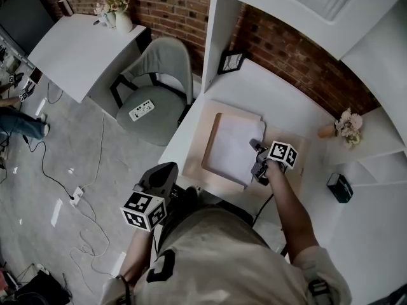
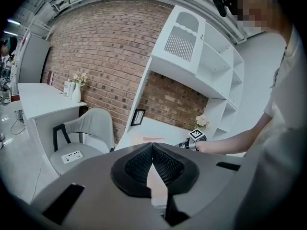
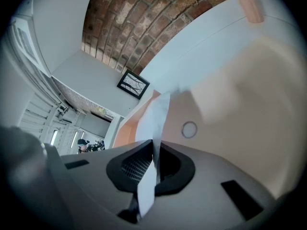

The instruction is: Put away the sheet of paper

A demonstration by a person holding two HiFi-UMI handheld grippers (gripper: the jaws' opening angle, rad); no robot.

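A white sheet of paper lies in a shallow beige tray on the white desk. My right gripper is at the sheet's right edge, shut on it. In the right gripper view the paper runs edge-on up from between the closed jaws, with the tray's beige wall behind it. My left gripper hangs off the desk's front left corner, away from the tray. Its jaws meet at the tips with nothing between them.
A small framed picture leans at the desk's back left. Dried flowers and a black box are on the right shelves. A grey chair carrying a white power strip stands left of the desk. Cables cross the floor.
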